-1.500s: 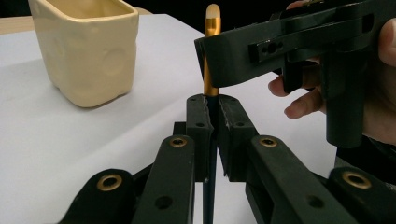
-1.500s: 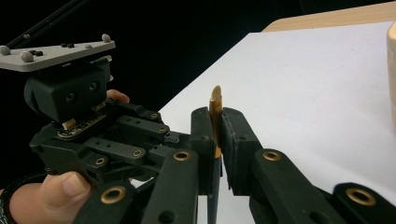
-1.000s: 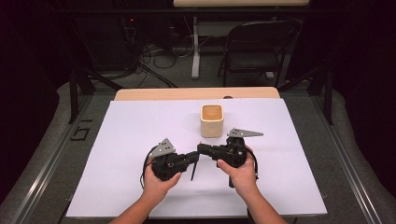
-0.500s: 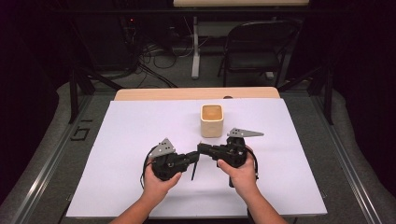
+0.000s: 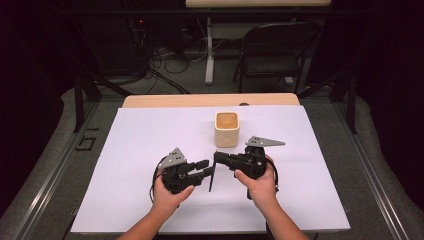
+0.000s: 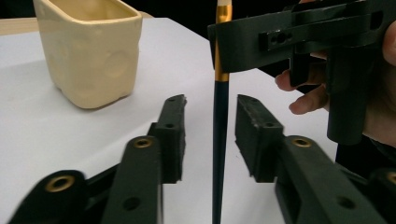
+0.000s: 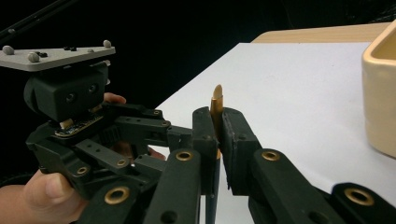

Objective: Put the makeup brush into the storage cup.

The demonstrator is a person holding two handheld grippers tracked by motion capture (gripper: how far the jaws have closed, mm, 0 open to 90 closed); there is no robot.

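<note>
The right gripper (image 7: pixel 217 128) holds a thin dark pen (image 6: pixel 219 135) with a gold band near its upper end, jaws clamped on it, and the pen stands almost upright above the white sheet (image 5: pixel 150 140). The left gripper (image 6: pixel 210 126) has just been opening its jaws; the pen stands between the pads without touching them (a handover, I judge, now finished). What is left, probably, is to put the pen into the cream cup (image 5: pixel 227 129) nearby.
</note>
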